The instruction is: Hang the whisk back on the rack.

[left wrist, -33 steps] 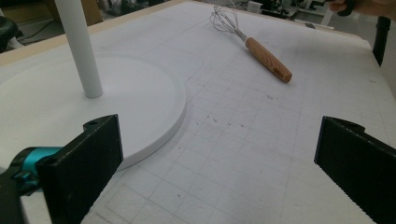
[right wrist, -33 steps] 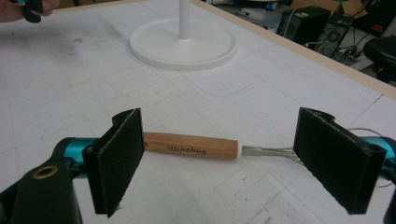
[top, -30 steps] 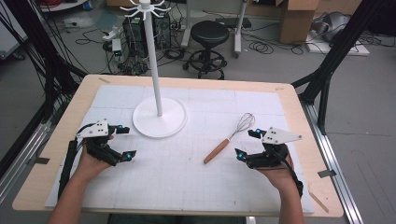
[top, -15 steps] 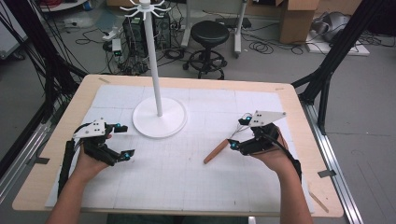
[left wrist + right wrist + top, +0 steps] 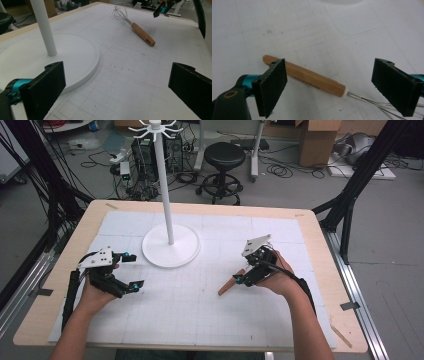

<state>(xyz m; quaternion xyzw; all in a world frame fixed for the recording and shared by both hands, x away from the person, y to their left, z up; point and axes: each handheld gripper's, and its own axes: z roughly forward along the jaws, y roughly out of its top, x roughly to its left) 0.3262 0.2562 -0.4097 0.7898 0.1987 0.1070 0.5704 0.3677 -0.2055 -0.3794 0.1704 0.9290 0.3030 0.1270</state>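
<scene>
Right tool [image 5: 248, 268] was over the whisk [image 5: 312, 80], jaws wide apart, nothing clamped. In the right gripper view the wooden handle ran between the two jaws: butt end just behind the left jaw, ferrule end roughly mid-gap, wires [image 5: 372, 101] fanning out toward the right jaw. No contact visible between jaws and handle; can't tell how high above the surface the jaws sat.

In the high view the whisk lay flat on the white gridded mat [image 5: 200, 320], right of centre. Handle butt [image 5: 226, 288] poked out to the lower left of the right tool; the wire head was hidden under the tool and the hand [image 5: 280, 277].

The left gripper view showed the whisk [image 5: 136, 27] farther off, handle pointing toward the camera, wire head away, with the tip of the right tool [image 5: 162, 8] just above and beyond it.

Left tool [image 5: 126, 270] was also wide apart, empty, held low near the left side of the mat, well apart from the whisk. It sat just beside the round base of the white stand [image 5: 170, 251], base edge near its left jaw.

Stand pole upright, whisk well clear of the base.
</scene>
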